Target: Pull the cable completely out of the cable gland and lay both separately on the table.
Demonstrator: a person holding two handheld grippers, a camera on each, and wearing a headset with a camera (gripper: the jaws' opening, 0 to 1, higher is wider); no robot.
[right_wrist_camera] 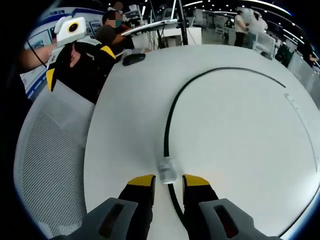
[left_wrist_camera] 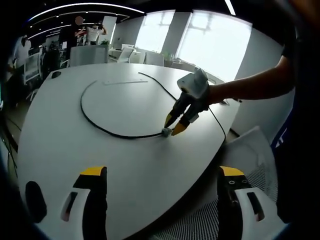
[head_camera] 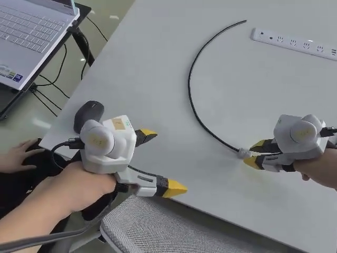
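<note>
1. The left gripper (head_camera: 162, 161), held at the near left corner of the pale grey counter (head_camera: 158, 63), has its yellow-tipped jaws spread wide. They hold nothing and touch nothing, and one tip hangs past the counter's edge.
2. The right gripper (right_wrist_camera: 169, 181) has its jaws only a narrow way apart. They straddle the thin black cable (head_camera: 189, 97), with the small whitish plastic cable gland (right_wrist_camera: 167, 171) sitting just at the tips. The gap looks wider than the gland. Whether either tip touches it I cannot tell.
3. The gland lies on the counter near its front edge, on the right. The cable runs through it, and a short black length shows behind it between the right jaws.
4. From the gland the cable sweeps away in one long bow, first leftward and then curving back right. Its free end points towards the white power strip (head_camera: 295, 43) at the far side and stops short of it.
5. The gland is small and blurred, so its nut and thread cannot be made out. The power strip is cut off by the head view's right edge. The left gripper partly covers a black computer mouse (head_camera: 87, 113).
</note>
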